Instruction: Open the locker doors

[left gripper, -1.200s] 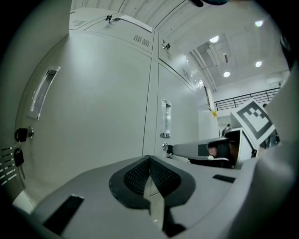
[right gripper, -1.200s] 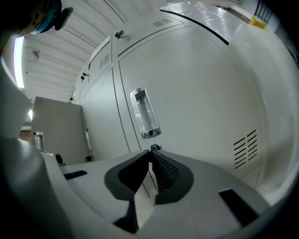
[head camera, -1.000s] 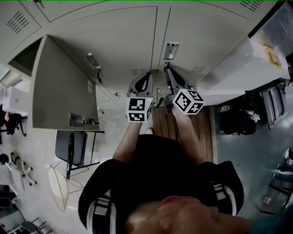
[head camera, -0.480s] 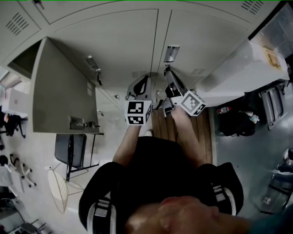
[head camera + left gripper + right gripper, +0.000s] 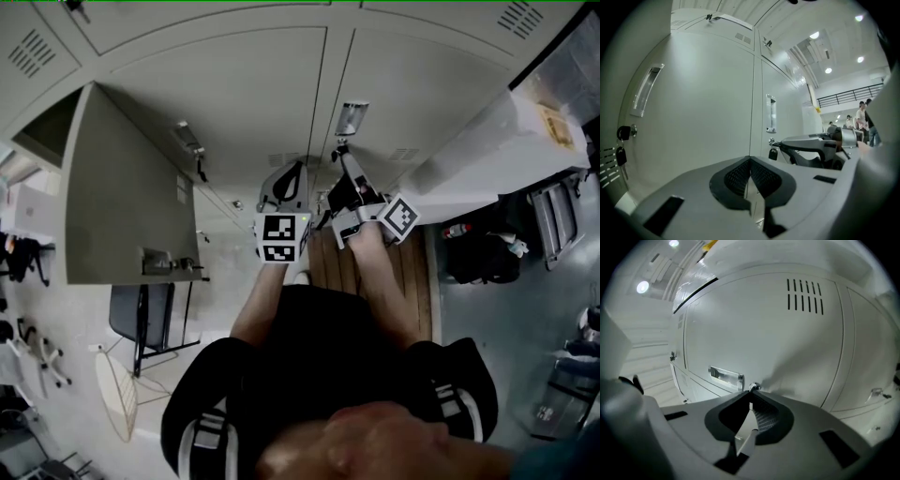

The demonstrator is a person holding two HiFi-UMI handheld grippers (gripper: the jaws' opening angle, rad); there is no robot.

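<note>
Right below the recessed handle (image 5: 352, 119) of the closed locker door (image 5: 422, 84), the right gripper (image 5: 343, 157) is nosed up against the grey metal, jaws clenched on the small silver key (image 5: 753, 387) in the lock, marker cube tipped off to the right! Just left of that handle, the left gripper (image 5: 298, 167) hovers with its jaws pinched together on nothing at all, aimed at the seam between two shut doors. Further left of the handle, the neighbouring door (image 5: 244, 103) is shut too, with a key and dark fob (image 5: 619, 154) dangling from its lock. And far out left of the handle, there it is: the open locker door (image 5: 131, 187), swung wide over a pale floor (image 5: 225, 244). Down from the handle, wooden boards (image 5: 375, 272) run under the person's arms and dark sleeves. Lower left of the handle, a black chair (image 5: 145, 305) stands on the pale floor, while lower right of it the floor turns darker and carries a black bag (image 5: 483, 251). From the left gripper's view, beyond the handle to the right, ceiling lights (image 5: 814, 35) glow over a railing (image 5: 848, 96), with people (image 5: 865, 117) standing far back in the hall.
</note>
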